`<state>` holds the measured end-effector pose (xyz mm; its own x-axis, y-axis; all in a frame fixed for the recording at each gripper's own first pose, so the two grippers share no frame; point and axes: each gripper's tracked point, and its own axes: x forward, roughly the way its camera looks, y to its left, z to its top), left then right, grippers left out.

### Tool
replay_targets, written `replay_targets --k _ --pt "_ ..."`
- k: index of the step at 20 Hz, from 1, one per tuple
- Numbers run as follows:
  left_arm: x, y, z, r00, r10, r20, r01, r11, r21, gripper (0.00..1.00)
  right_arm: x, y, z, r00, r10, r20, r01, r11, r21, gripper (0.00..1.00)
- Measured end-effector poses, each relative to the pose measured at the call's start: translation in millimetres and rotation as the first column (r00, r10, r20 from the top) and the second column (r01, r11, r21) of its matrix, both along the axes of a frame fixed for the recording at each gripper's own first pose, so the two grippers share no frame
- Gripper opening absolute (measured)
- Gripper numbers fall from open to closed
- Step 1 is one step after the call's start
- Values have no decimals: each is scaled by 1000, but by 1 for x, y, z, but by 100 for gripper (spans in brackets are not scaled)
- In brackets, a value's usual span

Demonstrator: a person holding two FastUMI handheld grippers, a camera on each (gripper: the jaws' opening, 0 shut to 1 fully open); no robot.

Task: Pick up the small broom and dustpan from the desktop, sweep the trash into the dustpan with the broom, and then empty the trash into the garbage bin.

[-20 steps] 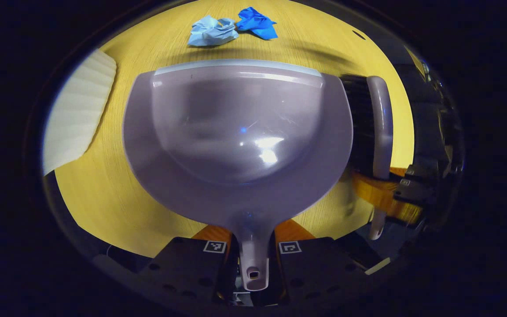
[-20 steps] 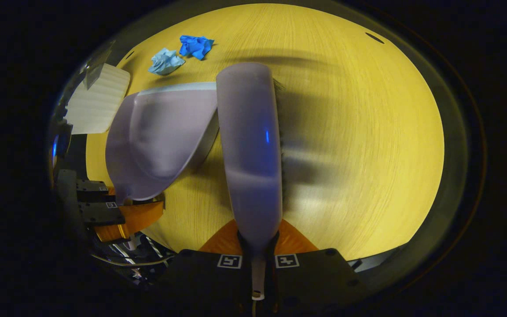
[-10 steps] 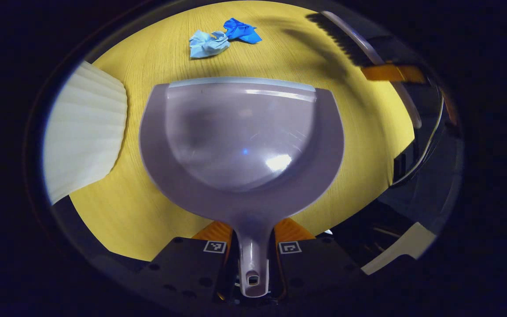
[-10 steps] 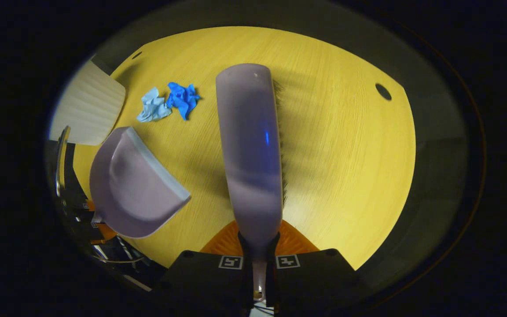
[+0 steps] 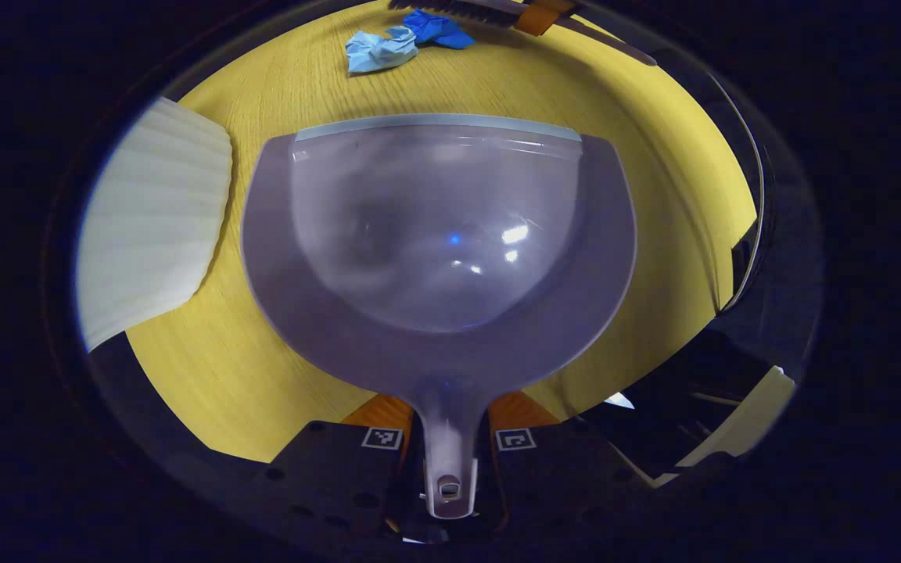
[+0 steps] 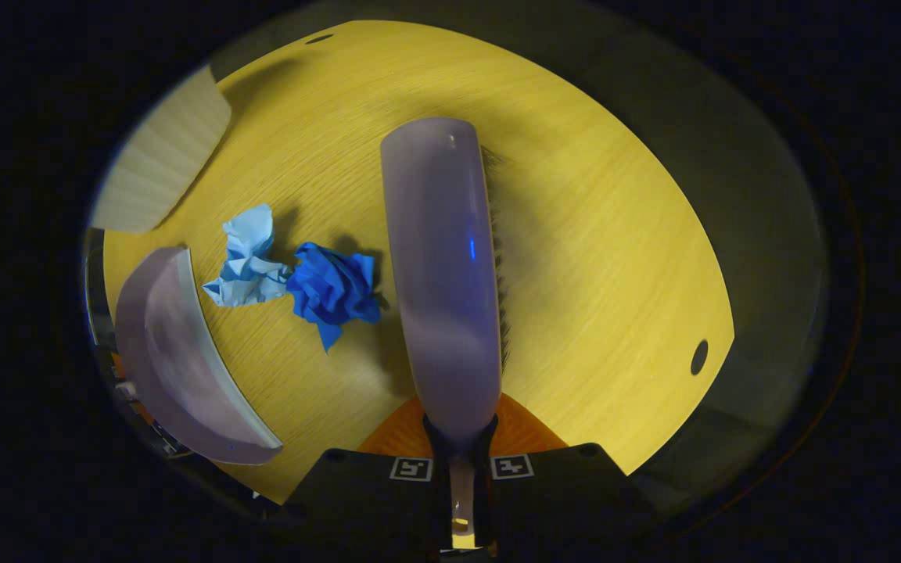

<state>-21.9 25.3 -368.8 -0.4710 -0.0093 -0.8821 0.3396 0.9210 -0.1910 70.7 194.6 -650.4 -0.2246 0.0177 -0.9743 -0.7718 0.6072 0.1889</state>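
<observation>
We are at the sweeping step. Our left gripper point(image 5: 448, 446) clamps the dustpan point(image 5: 439, 258) by its handle, mouth facing the two crumpled papers point(image 6: 294, 274) on the table point(image 6: 599, 258). Our right gripper point(image 6: 462, 461) grips the broom point(image 6: 443, 274), just beside the darker wad (bristles on its far side). Next, we judge, comes a push toward the dustpan.

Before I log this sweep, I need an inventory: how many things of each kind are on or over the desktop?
Crumpled paper trash: 2 (light blue, dark blue)
Dustpan: 1
Broom: 1
White ribbed object: 1
Total: 5
</observation>
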Motion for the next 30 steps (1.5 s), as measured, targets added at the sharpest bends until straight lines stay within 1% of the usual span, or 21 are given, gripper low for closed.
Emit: replay_targets --k 2,3,4,5,6,9,10,11,12,13,14,15,17,18,19,21,22,24,26,27,30 --pt "0 1 -2 1000 6 8 -6 1000 -2 27 -11 10 6 991 132 -25 -131 991 12 12" --pt "1 1 -4 1000 6 15 -6 1000 0 29 -16 11 11 979 200 -35 -200 980 15 12" --pt "1 -1 -1 1000 4 16 -4 1000 1 27 -16 16 17 969 243 -29 -242 970 36 12" --pt "2 -1 -1 1000 -2 22 2 1000 0 27 -29 21 29 959 268 -95 -261 962 80 12" --pt "1 1 -2 1000 -11 21 11 1000 3 27 -39 22 40 940 310 -141 -296 949 107 12" --pt "0 4 -5 999 -35 41 35 999 5 27 -55 17 63 855 493 -160 -469 867 169 12" --pt "-2 7 -4 997 -65 29 65 998 1 27 -59 16 71 834 526 -169 -492 846 204 12" --pt "-5 8 -12 996 -86 40 85 996 14 27 -65 15 83 817 536 -215 -485 839 248 12" --pt "-5 10 -8 994 -108 34 107 994 15 27 -46 12 72 803 526 -280 -450 844 293 12" --pt "-5 9 -5 994 -108 21 108 994 19 27 -66 8 81 792 511 -335 -415 852 319 12" --pt "2 6 -3 995 -101 22 101 995 16 29 -62 6 78 788 492 -369 -386 863 327 12" --pt "5 4 -4 995 -93 28 93 996 11 27 -56 6 78 785 474 -399 -354 872 339 12" --pt "2 6 -6 994 -103 45 103 995 5 25 -51 3 79 763 455 -459 -304 879 367 12" --pt "2 6 -6 993 -107 53 107 994 3 24 -49 0 79 754 457 -472 -298 878 373 12" --pt "3 6 -7 992 -111 66 111 994 0 27 -47 -1 80 762 450 -466 -293 881 370 12" --pt "3 4 -11 987 -98 123 101 995 -16 27 -38 0 81 815 386 -432 -220 896 386 12" --pt "3 3 -12 985 -81 152 86 996 -28 27 -32 -1 87 836 332 -438 -151 905 398 12" --pt "4 2 -16 974 -56 217 68 997 -46 27 -20 -9 94 885 200 -420 -1 904 427 12" --pt "6 1 -14 967 -36 252 52 997 -57 27 -4 -22 104 904 75 -421 125 895 428 12" --pt "9 -1 -12 959 -25 281 46 997 -68 27 5 -30 107 912 25 -409 170 884 435 12" --pt "18 -7 4 932 23 362 16 994 -104 27 11 -59 128 920 -136 -368 309 829 467 12"
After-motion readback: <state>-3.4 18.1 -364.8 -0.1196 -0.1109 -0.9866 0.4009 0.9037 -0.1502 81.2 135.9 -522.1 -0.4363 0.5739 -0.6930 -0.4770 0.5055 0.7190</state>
